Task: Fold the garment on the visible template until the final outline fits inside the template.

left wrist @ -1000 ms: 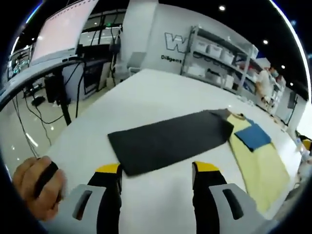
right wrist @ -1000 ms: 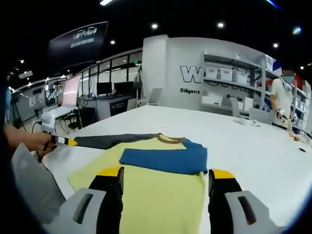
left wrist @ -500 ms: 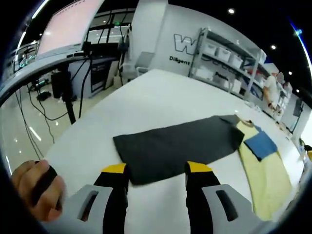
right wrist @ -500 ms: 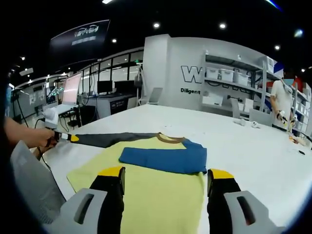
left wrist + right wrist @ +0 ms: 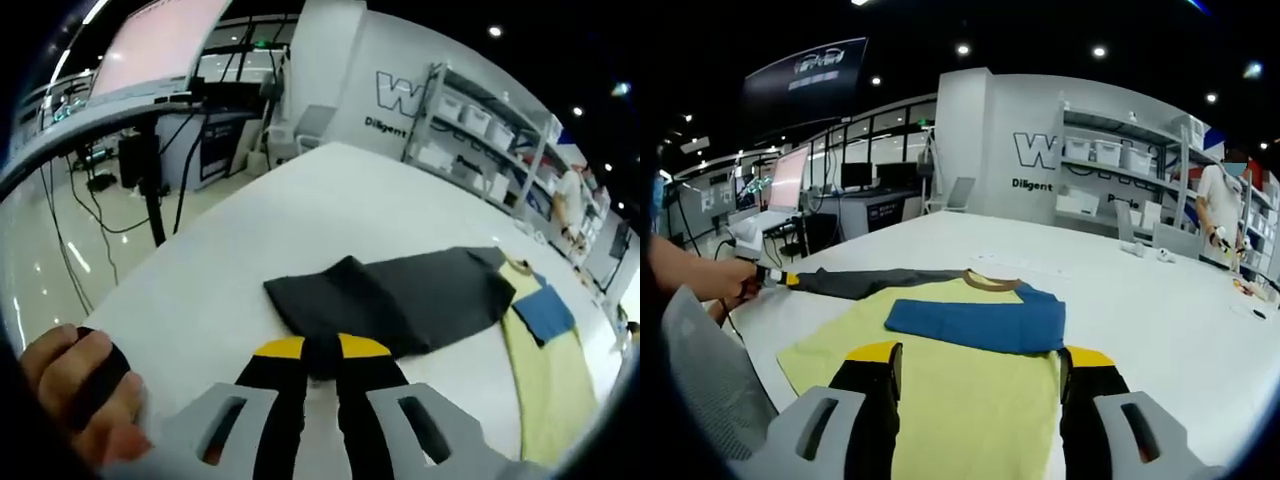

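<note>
Rumpled dark sleeve between jaws

White table under yellow garment

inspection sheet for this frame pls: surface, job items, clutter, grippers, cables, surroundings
Surface: large white table, bare around the garment.
Job's things: yellow shirt lying flat; its blue sleeve is folded across the chest, its dark grey sleeve stretched out sideways, rumpled at the cuff. No template outline can be made out.
Clutter: small items at the table's far edge, too small to tell.
Grippers: left gripper shut on the dark grey sleeve's cuff end; right gripper open, over the shirt's lower body.
Cables: black cables hang under a neighbouring desk.
Surroundings: shelving with white bins, monitors, a person standing at right.
</note>
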Motion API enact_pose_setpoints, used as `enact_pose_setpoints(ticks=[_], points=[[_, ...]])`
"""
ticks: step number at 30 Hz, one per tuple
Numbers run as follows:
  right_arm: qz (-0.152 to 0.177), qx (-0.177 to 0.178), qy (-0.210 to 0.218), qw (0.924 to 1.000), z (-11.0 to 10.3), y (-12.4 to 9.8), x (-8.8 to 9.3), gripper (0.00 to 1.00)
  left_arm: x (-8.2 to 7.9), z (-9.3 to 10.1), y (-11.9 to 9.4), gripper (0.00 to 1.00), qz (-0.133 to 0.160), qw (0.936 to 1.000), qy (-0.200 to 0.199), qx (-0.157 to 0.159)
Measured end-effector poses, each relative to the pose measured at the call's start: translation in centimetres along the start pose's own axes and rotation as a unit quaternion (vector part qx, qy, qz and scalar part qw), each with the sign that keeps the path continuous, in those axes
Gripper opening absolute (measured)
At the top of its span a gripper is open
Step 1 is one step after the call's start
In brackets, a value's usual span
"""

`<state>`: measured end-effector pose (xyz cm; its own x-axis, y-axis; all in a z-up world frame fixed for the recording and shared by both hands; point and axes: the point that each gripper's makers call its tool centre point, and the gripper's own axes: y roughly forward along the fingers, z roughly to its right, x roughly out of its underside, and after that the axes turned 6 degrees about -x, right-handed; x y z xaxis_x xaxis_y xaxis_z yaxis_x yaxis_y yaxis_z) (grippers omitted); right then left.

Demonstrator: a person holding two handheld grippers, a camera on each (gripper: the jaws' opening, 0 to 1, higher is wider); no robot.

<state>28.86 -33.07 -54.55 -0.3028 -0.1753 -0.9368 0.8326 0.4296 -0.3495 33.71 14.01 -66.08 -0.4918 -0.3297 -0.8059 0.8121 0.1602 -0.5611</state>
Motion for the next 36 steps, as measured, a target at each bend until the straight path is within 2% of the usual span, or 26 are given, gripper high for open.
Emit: enact_pose_setpoints(ticks=[12, 15, 17, 22, 29, 32, 36], points=[[0.001, 0.001, 0.001, 1.0, 0.0, 0.0, -0.1, 0.64, -0.1, -0.3, -0.1, 0.0, -0.002, 0.9994, 0.032, -0.012], [0.003, 0.002, 0.002, 1.0, 0.1, -0.1, -0.2, 0.64, -1.0, -1.4, -0.7, 0.0, 0.023, 0.999, 0.016, -0.036], [0.003, 0.001, 0.001, 1.0, 0.1, -0.1, -0.1, 0.63, -1.5, -1.9, -1.0, 0.0, 0.034, 0.9983, 0.021, -0.042], [0.004, -0.001, 0.001, 1.0, -0.1, 0.0, -0.2, 0.63, -1.6, -2.8, -1.5, 0.0, 0.033, 0.9978, 0.02, -0.054], [0.006, -0.002, 0.003, 1.0, -0.1, -0.1, -0.2, 0.63, -0.3, -2.3, -1.3, 0.0, 0.012, 0.9987, 0.02, -0.045], [0.005, -0.004, 0.003, 1.0, -0.1, -0.1, -0.1, 0.63, -0.7, -2.2, -1.3, 0.08, 0.023, 0.9984, 0.019, -0.047], [0.003, -0.007, 0.002, 1.0, -0.2, 0.0, -0.1, 0.63, -1.1, -2.5, -0.2, 0.23, 0.013, 0.9978, 0.031, -0.058]])
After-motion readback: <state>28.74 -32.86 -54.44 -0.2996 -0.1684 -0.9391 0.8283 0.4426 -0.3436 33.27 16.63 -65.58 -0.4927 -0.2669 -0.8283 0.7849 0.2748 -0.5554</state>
